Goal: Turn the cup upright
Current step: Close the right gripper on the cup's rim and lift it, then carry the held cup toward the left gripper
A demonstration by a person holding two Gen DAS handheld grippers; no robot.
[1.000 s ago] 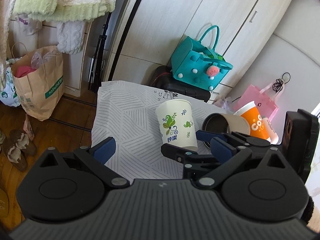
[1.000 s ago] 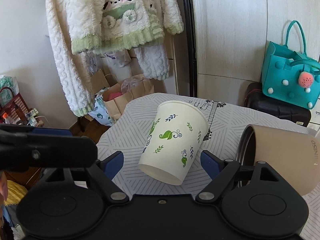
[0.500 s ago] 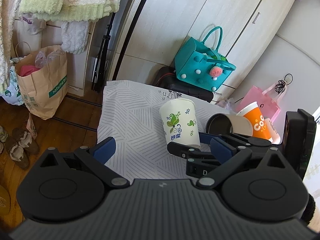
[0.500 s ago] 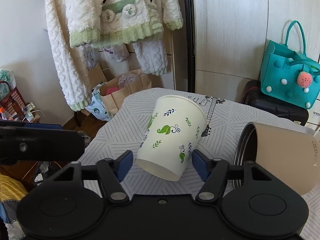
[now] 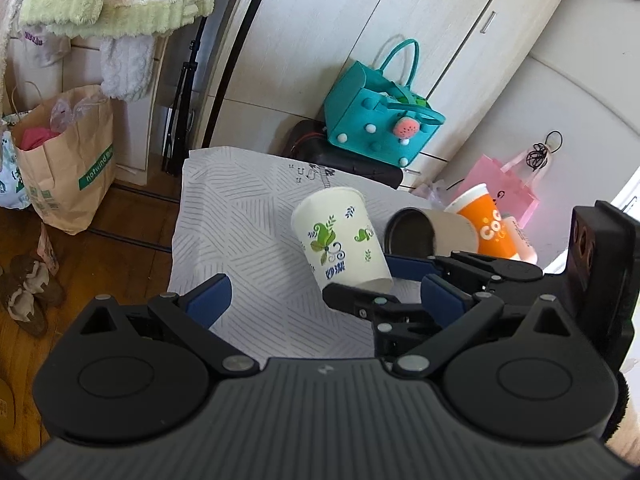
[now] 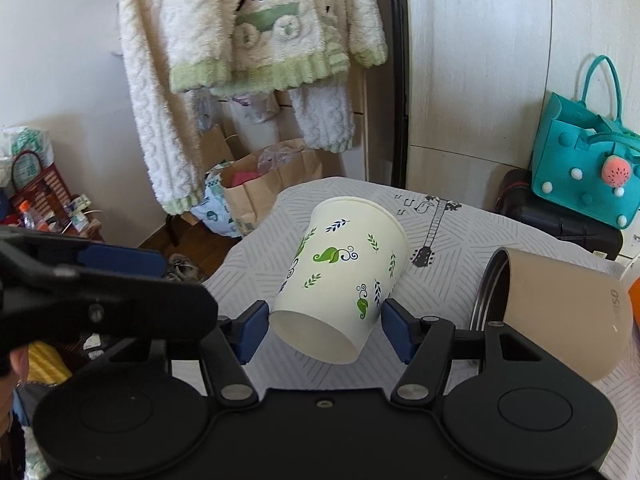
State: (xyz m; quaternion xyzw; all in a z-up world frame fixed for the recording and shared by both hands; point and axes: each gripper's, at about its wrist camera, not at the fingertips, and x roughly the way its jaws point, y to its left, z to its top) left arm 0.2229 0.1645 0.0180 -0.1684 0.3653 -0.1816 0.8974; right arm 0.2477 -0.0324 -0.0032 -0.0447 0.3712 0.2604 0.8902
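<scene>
A white paper cup with green leaf prints [image 6: 340,280] is held between the blue pads of my right gripper [image 6: 325,330], tilted, base toward the camera and rim away. It also shows in the left wrist view [image 5: 340,246], with the right gripper [image 5: 396,280] at its base. My left gripper [image 5: 320,298] is open and empty, hovering over the striped tablecloth [image 5: 240,232] to the left of the cup; its finger shows in the right wrist view [image 6: 100,304].
A beige tumbler [image 6: 560,308] lies on its side right of the cup. An orange cup [image 5: 486,228] stands beyond it. A teal bag [image 5: 380,128] sits behind the table, a paper bag [image 5: 64,160] on the floor left.
My right gripper has closed on the paper cup's base and lifted it, tilting it more upright. The left gripper has risen slightly.
</scene>
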